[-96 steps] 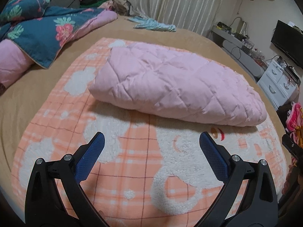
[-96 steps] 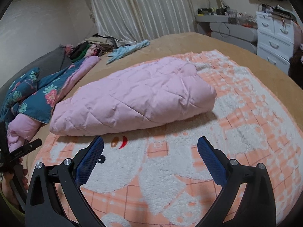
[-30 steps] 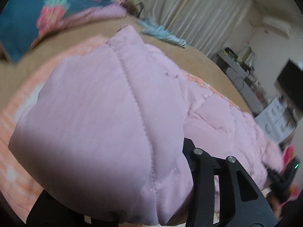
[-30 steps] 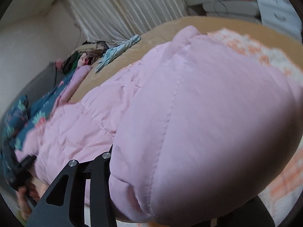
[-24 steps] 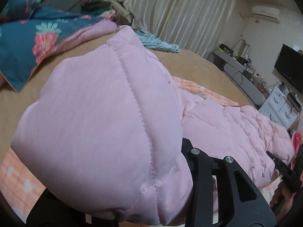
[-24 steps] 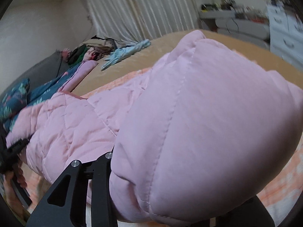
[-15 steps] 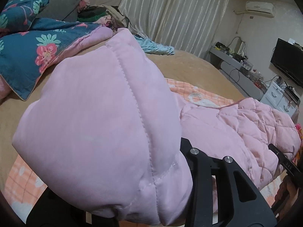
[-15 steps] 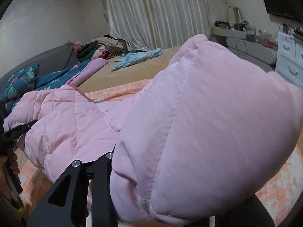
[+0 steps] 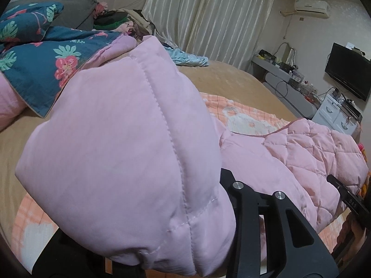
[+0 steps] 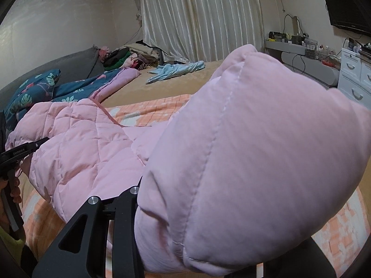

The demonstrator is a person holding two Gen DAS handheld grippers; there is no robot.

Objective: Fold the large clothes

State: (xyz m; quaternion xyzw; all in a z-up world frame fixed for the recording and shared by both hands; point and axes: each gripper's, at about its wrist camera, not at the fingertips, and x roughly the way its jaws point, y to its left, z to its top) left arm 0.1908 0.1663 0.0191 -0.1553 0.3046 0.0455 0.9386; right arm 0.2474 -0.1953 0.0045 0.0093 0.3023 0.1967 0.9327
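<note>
Lifted off the bed since the earlier frames, the pink quilted coat (image 9: 120,153) now hangs between both hand-held grippers.
Left hand-held gripper (image 9: 218,236) and right hand-held gripper (image 10: 148,238), jaws just closing, each clench one end above the orange blanket (image 9: 243,120); folding looks unfinished.

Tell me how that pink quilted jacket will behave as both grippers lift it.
The pink quilted jacket bulges thickly out of the left gripper and right gripper, so it is probably puffy and light for its bulk. Its middle sags between them, so it is likely floppy. The smooth shell may slip.
</note>
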